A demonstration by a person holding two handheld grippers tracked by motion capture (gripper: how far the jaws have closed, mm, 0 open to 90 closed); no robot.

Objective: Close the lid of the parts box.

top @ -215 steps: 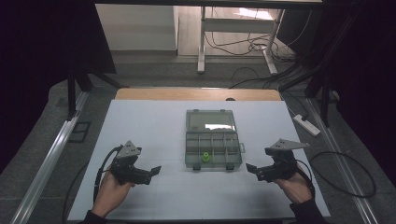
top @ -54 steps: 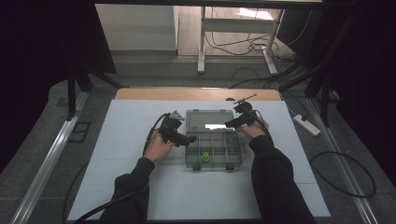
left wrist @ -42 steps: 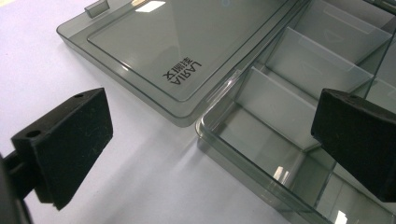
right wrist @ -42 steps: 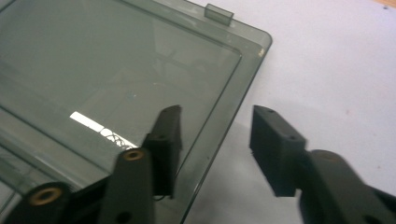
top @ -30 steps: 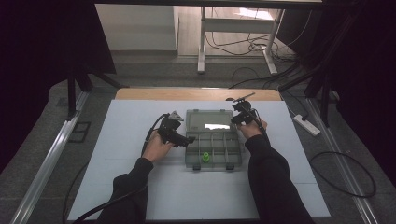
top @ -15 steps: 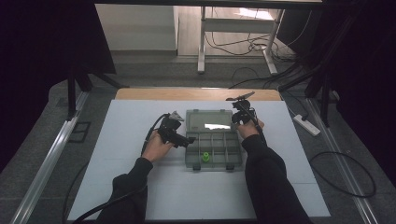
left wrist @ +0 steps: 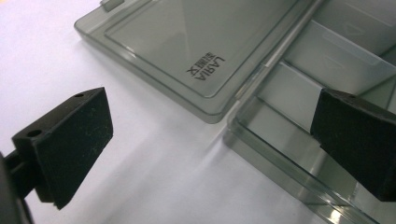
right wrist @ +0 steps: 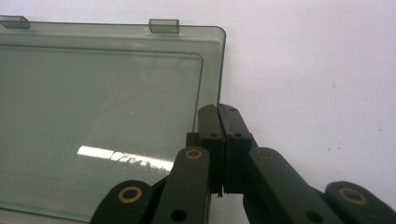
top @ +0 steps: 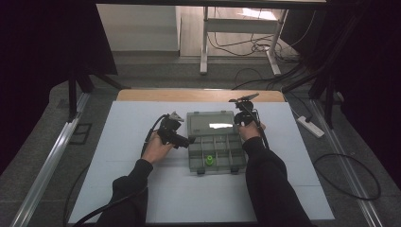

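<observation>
The clear plastic box lies in the middle of the white table with its lid flipped flat behind it. The right gripper has just been closing and its jaws are now pressed together at the lid's edge; whether they pinch the lid is hard to tell. The left gripper is wide open at the box's left corner, holding nothing.

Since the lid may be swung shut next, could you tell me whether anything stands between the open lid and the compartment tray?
Nothing visible does: the lid lies flat behind the tray. One green piece sits low in a compartment.
</observation>
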